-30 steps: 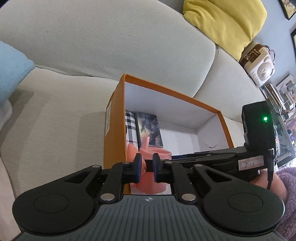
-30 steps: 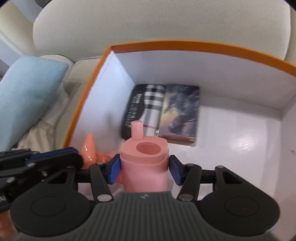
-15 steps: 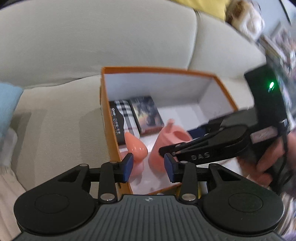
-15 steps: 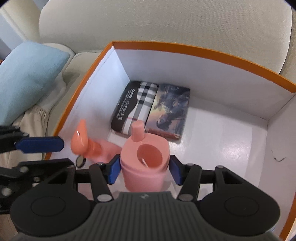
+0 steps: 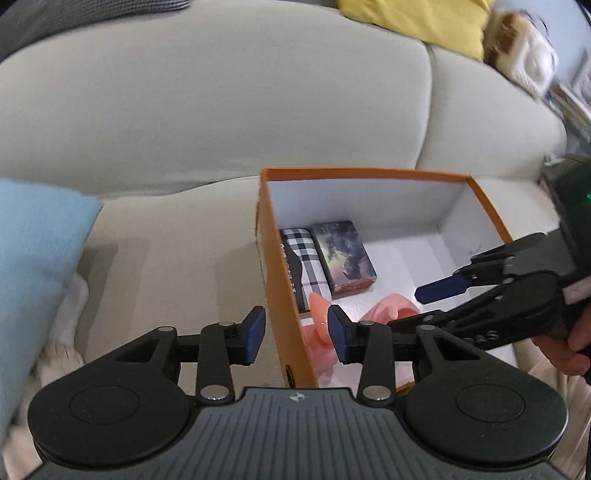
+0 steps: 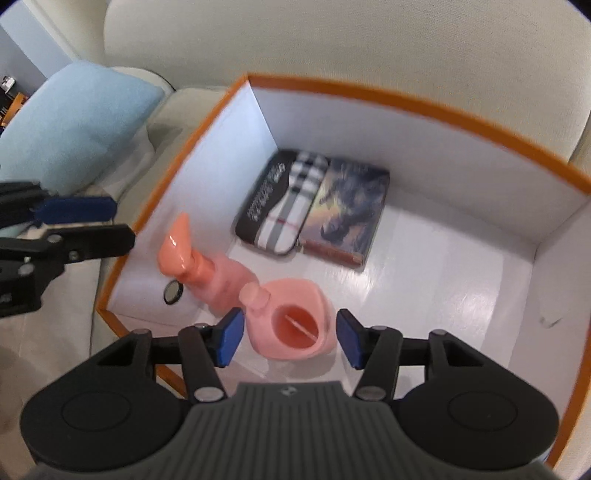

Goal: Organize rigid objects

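An orange box [image 6: 424, 107] with white inside sits on a beige sofa; it also shows in the left wrist view [image 5: 280, 295]. In it lie a plaid case [image 6: 284, 199], a dark picture box [image 6: 347, 210], a pink fan-like piece [image 6: 199, 258] and a pink cup-shaped part [image 6: 295, 325]. My right gripper [image 6: 290, 338] is open, its jaws on either side of the pink cup and apart from it. My left gripper [image 5: 295, 332] is open and empty, above the box's left wall. In the left wrist view the pink pieces [image 5: 321, 314] are partly hidden.
A light blue cushion [image 5: 33, 266] lies left of the box, also in the right wrist view [image 6: 74, 125]. A yellow pillow [image 5: 417, 18] and a white bag [image 5: 524, 55] sit on the sofa back at the right. A small round disc [image 6: 173, 291] lies by the pink fan piece.
My right gripper has opened and let go of the pink cup, which now stands in the box. My left gripper released the pink fan piece, opened wider, and drew back to the left.
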